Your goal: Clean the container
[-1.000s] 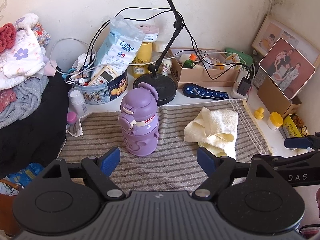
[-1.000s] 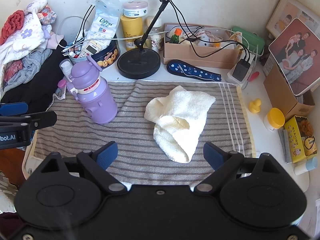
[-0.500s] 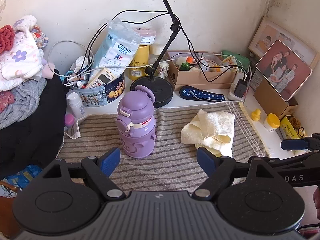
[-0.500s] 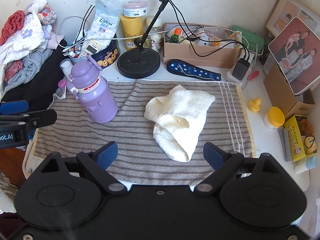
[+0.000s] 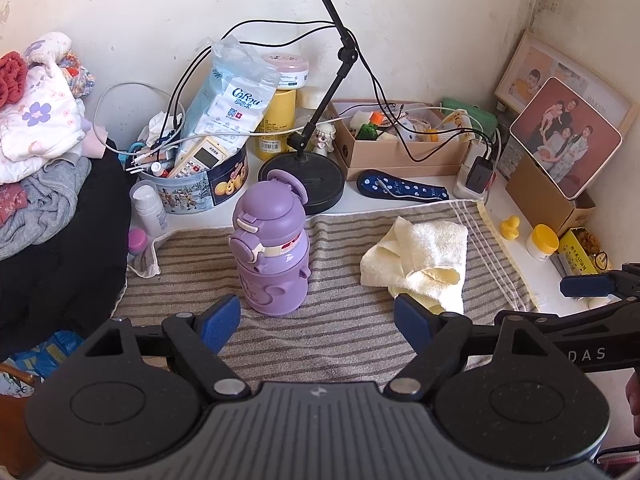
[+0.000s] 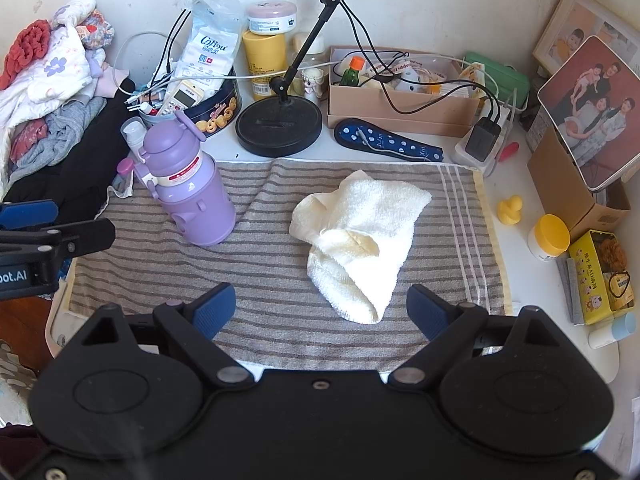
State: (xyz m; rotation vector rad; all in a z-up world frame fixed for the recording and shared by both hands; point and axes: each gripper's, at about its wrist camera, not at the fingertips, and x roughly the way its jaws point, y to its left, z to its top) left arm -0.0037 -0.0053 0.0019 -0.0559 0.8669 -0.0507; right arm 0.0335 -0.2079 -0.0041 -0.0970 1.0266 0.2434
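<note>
A purple lidded bottle (image 5: 272, 252) stands upright on a striped towel mat (image 5: 340, 328); it also shows in the right wrist view (image 6: 188, 192). A crumpled cream cloth (image 5: 420, 260) lies on the mat to its right, also in the right wrist view (image 6: 356, 240). My left gripper (image 5: 318, 318) is open and empty, just in front of the bottle. My right gripper (image 6: 320, 308) is open and empty, hovering in front of the cloth.
At the back stand a black lamp base (image 5: 302, 180), a cookie tin (image 5: 200, 184) of clutter, a cardboard box (image 5: 400, 148) and cables. Clothes (image 5: 36, 160) pile at the left. Photo frames (image 5: 564, 136), a yellow duck (image 5: 510, 227) and jars sit at the right.
My left gripper has pulled back and lifted a little, so the bottle and cloth sit slightly farther off. The right gripper has barely moved.
</note>
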